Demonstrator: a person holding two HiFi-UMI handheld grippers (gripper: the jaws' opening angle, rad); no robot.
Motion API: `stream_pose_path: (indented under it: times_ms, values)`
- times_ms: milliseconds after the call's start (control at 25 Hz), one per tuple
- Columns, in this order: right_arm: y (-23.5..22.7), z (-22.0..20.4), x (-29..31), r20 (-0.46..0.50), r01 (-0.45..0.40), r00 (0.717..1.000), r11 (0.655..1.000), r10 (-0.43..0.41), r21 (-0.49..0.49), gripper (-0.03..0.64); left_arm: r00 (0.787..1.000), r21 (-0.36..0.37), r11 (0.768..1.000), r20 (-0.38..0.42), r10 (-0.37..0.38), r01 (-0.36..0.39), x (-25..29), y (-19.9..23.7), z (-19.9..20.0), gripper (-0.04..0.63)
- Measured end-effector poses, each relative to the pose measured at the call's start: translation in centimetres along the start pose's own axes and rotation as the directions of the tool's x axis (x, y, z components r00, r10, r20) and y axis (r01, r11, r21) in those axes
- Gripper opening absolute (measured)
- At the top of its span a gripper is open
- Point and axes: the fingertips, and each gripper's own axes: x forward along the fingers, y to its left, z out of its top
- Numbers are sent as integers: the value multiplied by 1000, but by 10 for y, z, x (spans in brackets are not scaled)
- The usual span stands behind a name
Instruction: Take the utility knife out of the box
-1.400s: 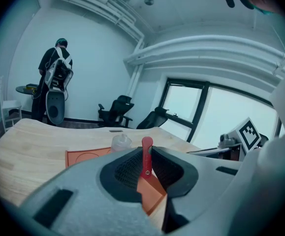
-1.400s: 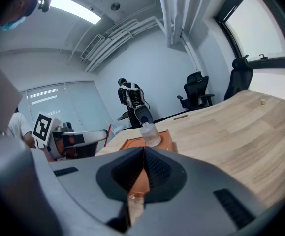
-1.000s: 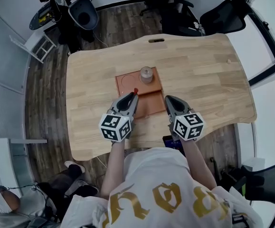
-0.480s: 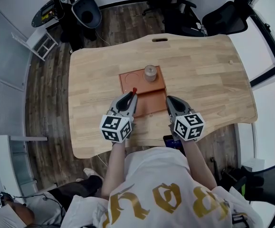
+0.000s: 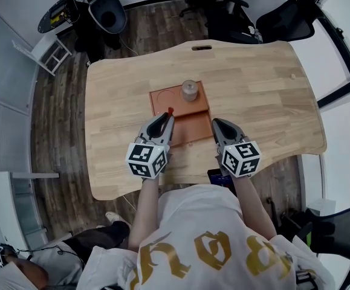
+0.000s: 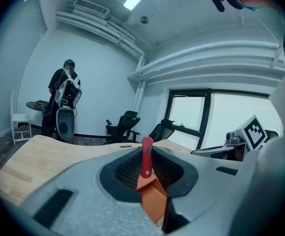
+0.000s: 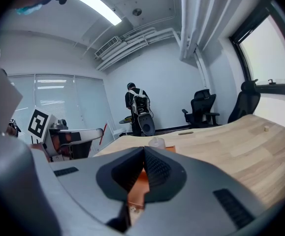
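A slim red utility knife (image 6: 146,157) stands upright between the jaws of my left gripper (image 6: 146,149), which is shut on it. In the head view its red tip (image 5: 170,110) pokes out past the left gripper (image 5: 167,119), over the left part of the flat orange-brown box (image 5: 194,125). The box lies in the middle of the wooden table (image 5: 265,89) and shows through the jaw gap as an orange patch (image 6: 154,200). My right gripper (image 5: 216,124) hovers at the box's right front corner. Its pads meet at the tips (image 7: 143,150) with nothing between them, and the box (image 7: 137,186) lies below.
A small translucent round container (image 5: 189,90) stands at the box's far edge, also in the right gripper view (image 7: 157,142). A dark flat device (image 5: 218,179) sits at the table's near edge. Office chairs (image 5: 283,20) stand beyond the table, and a person (image 6: 65,100) stands near the far left.
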Motion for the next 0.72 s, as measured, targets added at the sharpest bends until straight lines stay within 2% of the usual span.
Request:
stream_pose_path:
  times_ms: [200, 720]
  values:
    - [-6, -1, 3, 1, -3, 1000, 1000, 3, 9, 11, 999, 79, 997, -37, 9, -6, 5, -4, -6, 57]
    - [-18, -1, 22, -6, -1, 1000, 1000, 1, 16, 11, 999, 59, 998, -41, 10, -8, 25, 13, -6, 57]
